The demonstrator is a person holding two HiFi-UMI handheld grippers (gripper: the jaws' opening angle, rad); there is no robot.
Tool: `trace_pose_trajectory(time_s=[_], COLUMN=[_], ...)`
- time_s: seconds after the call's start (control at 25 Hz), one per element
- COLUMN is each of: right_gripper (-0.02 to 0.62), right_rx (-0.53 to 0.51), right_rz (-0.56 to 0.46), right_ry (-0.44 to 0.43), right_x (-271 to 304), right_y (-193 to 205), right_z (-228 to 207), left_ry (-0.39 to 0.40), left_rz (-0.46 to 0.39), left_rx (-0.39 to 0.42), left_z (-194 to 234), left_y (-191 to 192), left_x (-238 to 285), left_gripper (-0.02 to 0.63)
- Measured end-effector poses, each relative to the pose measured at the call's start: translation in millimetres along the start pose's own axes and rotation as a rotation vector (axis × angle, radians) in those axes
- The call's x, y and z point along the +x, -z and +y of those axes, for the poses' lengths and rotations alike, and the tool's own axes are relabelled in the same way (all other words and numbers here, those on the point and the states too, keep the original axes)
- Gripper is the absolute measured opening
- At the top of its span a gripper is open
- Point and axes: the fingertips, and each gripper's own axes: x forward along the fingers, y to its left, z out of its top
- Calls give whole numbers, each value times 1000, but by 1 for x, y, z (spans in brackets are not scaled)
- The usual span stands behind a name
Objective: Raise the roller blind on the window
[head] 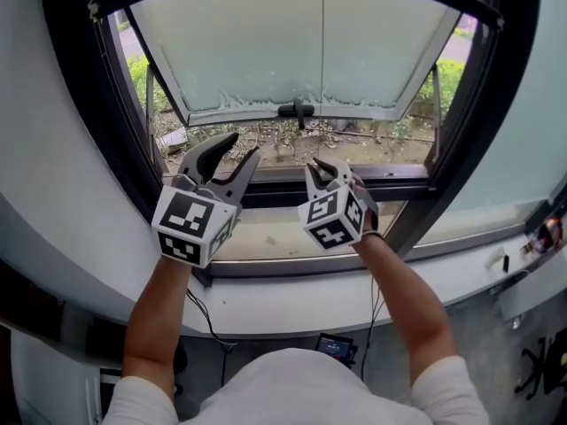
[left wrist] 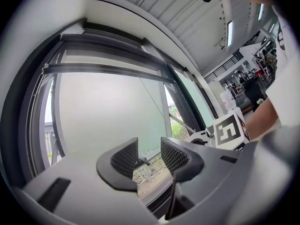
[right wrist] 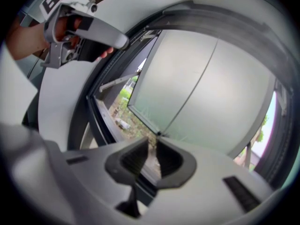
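Our bare forearms [head: 159,312] reach up toward the window frame [head: 80,104]. The left claw [head: 244,143] stands wide with nothing in it. The right claw [head: 330,168] is only narrowly parted and also holds nothing. The roller blind [head: 292,42] hangs above and beyond both, its dark pull [head: 298,110] apart from the claws, with shrubs [head: 142,73] showing below it.

You have no words, numbers or brand names to read here. The cubes [head: 188,227] on your left gripper [head: 244,144] and right gripper [head: 326,168] carry only black-and-white square markers, patterns rather than letters. The small screen [head: 335,347] low in the head view is too small to read.
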Motion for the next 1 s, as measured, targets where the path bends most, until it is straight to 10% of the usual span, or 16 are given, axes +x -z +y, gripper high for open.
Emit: trace_pose_trajectory(time_s=[1.0], right_gripper=[61], right_rx=[36], right_rz=[-51], right_ry=[31], right_x=[-11], right_y=[-14], right_z=[-18], left_ry=[4], left_rz=[72], left_rx=[-279], left_z=[-50], left_y=[85], left_x=[-44], left_gripper=[167])
